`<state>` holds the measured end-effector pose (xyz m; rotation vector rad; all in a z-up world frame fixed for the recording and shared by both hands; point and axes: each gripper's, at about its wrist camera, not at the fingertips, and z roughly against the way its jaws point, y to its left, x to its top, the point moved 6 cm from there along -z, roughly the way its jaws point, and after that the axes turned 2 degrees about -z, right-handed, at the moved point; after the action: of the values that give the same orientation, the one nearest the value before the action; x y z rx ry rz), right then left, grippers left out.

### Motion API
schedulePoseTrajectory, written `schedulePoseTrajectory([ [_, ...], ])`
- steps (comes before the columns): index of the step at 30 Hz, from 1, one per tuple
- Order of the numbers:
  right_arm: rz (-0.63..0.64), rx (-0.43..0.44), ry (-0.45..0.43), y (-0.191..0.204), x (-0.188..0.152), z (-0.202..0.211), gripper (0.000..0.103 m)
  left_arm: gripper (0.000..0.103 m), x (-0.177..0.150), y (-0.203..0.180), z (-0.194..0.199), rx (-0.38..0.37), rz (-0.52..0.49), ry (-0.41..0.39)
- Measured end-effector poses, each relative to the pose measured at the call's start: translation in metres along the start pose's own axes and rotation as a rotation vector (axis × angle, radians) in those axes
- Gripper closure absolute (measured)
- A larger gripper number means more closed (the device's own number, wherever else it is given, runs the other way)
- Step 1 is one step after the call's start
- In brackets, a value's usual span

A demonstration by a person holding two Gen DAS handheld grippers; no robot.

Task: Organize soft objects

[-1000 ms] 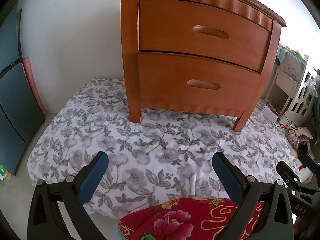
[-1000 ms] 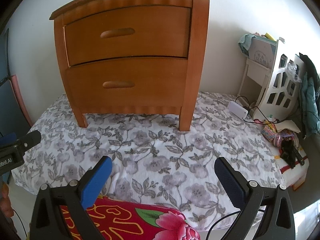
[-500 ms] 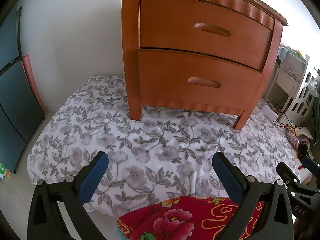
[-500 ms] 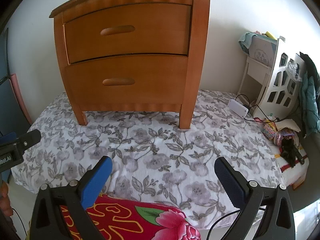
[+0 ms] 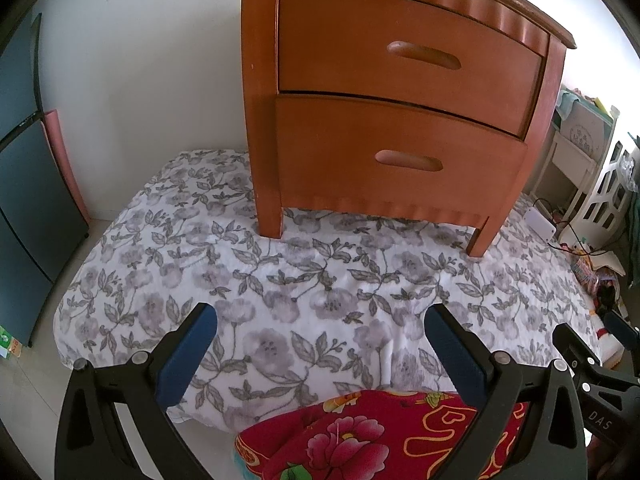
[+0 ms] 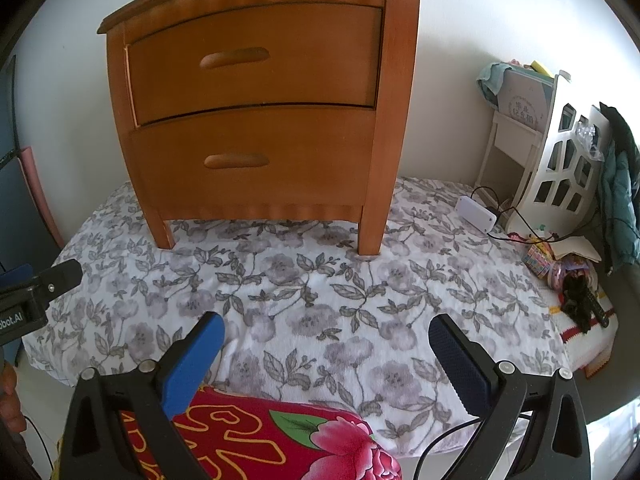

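Both sets of tongs hang wide apart with nothing between their blue pads: the left tongs (image 5: 320, 344) and the right tongs (image 6: 326, 344). Just beneath them, at the near edge, lies the red flowered cloth (image 5: 372, 436) against the grey floral bedspread (image 5: 280, 280). The wooden nightstand (image 5: 392, 112) stands on the spread's far side. "DAS" reads on the right tongs' body, "obot.AI" on the left's.

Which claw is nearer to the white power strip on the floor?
Right. The right claw hangs above the flowered quilt with the power strip ahead to its right; the left claw sits farther left.
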<state>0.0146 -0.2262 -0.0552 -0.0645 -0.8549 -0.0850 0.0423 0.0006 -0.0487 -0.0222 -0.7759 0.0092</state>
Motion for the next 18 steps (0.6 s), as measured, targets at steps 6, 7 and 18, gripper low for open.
schedulePoseTrajectory([
  [6, 0.0, 0.0, 0.001, 0.0002, -0.0019, 0.0006, 0.0, 0.0, -0.0003, -0.0002, -0.0001, -0.001, 0.0, 0.001],
  [7, 0.0, 0.0, 0.001, 0.0003, -0.002, 0.0007, 0.0, 0.0, 0.0003, -0.0001, -0.0001, -0.001, 0.001, 0.001],
  [18, 0.0, 0.0, 0.002, 0.0006, -0.0029, 0.0002, 0.0, 0.0, -0.0032, -0.002, -0.0006, -0.001, -0.002, 0.002],
])
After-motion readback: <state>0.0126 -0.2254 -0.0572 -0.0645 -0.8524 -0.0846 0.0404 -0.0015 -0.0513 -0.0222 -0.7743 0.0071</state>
